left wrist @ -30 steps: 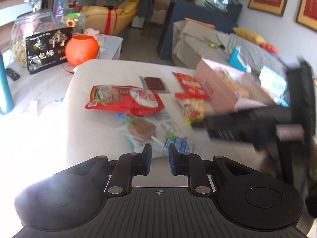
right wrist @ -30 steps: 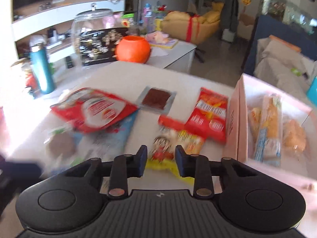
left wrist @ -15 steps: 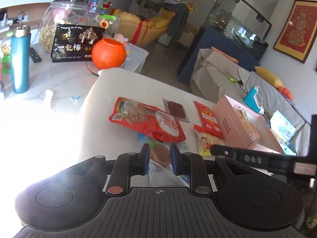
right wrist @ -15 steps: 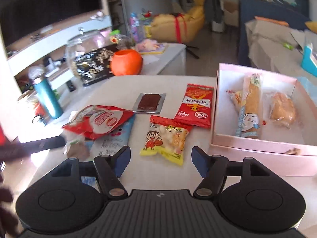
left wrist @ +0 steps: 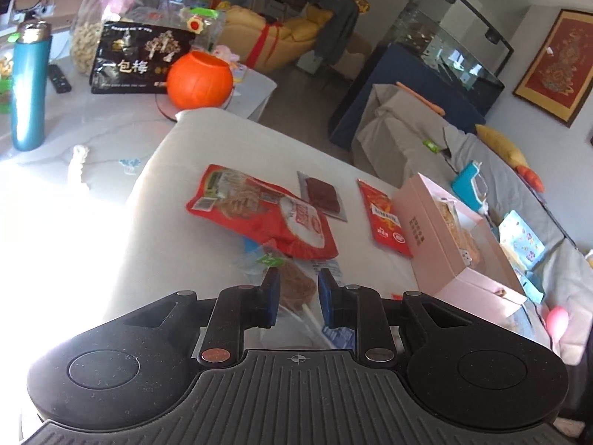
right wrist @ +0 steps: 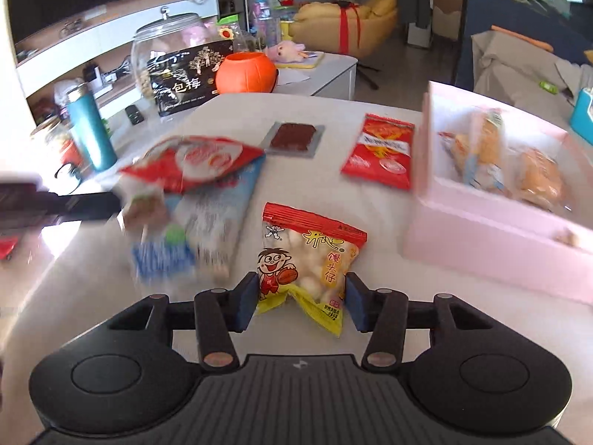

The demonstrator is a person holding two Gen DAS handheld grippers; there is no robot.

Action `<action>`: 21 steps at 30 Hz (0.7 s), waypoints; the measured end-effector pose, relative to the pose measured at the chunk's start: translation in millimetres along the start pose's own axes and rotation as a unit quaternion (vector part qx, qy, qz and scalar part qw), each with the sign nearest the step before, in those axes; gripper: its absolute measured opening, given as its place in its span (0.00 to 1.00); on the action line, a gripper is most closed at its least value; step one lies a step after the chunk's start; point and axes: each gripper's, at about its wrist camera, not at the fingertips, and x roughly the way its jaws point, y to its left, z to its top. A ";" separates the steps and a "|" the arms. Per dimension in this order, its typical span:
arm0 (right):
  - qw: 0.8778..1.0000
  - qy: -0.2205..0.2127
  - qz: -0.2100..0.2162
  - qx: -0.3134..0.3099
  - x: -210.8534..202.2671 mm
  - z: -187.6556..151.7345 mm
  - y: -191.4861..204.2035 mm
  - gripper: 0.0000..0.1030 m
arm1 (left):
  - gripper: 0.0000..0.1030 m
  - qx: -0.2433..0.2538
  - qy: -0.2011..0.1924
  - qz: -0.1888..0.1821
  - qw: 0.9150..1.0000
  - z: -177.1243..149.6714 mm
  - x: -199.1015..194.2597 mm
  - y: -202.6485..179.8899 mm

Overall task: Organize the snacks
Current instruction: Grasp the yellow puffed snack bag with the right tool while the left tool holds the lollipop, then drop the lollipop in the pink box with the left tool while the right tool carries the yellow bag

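Snack packets lie on a pale table [left wrist: 155,222]. My right gripper [right wrist: 301,289] has its jaws closing on a yellow-and-red snack packet [right wrist: 311,256]; the blue pads touch its sides and its lower end is creased. A pink open box [right wrist: 481,237] with wrapped pastries stands at the right. My left gripper [left wrist: 296,276] stands open by a narrow gap just over a brown lollipop [left wrist: 296,291] in clear wrap; contact cannot be told. Further off lie a big red bag [left wrist: 259,211], a brown square packet [left wrist: 322,196] and a small red packet [left wrist: 385,218].
A blue-white packet [right wrist: 218,215] lies under the red bag. An orange pumpkin bowl [left wrist: 200,78], a black bag [left wrist: 137,59], a glass jar [left wrist: 96,18] and a teal bottle [left wrist: 29,89] stand on the counter beyond. A grey sofa [left wrist: 463,148] lies behind the box.
My right gripper opened wide, moved up to the yellow packet and narrowed around it. The left gripper rolled and edged forward until the lollipop showed between its pads.
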 end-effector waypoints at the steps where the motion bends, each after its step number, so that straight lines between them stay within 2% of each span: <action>1: 1.000 -0.004 -0.004 -0.002 -8.5 -9.0 -5.6 0.48 | 0.26 0.020 0.002 0.010 1.000 0.8 8.3 -8.4; 4: 0.999 -0.024 -0.043 -0.004 -32.9 -34.6 -28.7 0.48 | 0.27 0.096 0.015 0.040 0.994 0.3 30.4 -32.8; 6: 0.996 -0.036 -0.079 -0.006 -43.4 -46.7 -42.3 0.50 | 0.30 0.143 0.024 0.041 0.989 -3.6 37.4 -47.7; 7: 0.995 -0.041 -0.090 -0.008 -47.9 -52.8 -49.3 0.54 | 0.30 0.166 0.032 0.032 0.985 -6.9 39.4 -54.9; 8: 0.995 -0.044 -0.094 -0.009 -50.6 -57.8 -55.2 0.64 | 0.30 0.184 0.040 0.025 0.982 -9.7 40.6 -61.2; 10: 0.994 -0.049 -0.098 0.002 -52.7 -65.8 -64.8 0.74 | 0.31 0.216 0.064 0.010 0.974 -17.6 43.9 -72.8; 12: 0.995 -0.045 -0.085 0.026 -52.2 -65.7 -73.3 0.76 | 0.32 0.249 0.077 -0.013 0.965 -29.4 42.1 -84.4; 14: 0.995 -0.035 -0.078 0.046 -48.3 -62.8 -81.0 0.86 | 0.32 0.261 0.104 -0.040 0.959 -39.3 42.0 -92.9; 16: 0.995 -0.030 -0.067 0.065 -44.3 -59.9 -88.0 0.90 | 0.33 0.269 0.120 -0.050 0.954 -49.1 44.5 -98.4; 18: 0.996 -0.027 -0.062 0.063 -42.9 -60.4 -87.7 0.92 | 0.35 0.268 0.117 -0.043 0.955 -52.7 44.9 -100.7; 21: 0.996 -0.025 -0.066 0.058 -42.5 -62.2 -85.3 0.94 | 0.34 0.228 0.105 -0.044 0.967 -43.2 41.1 -97.1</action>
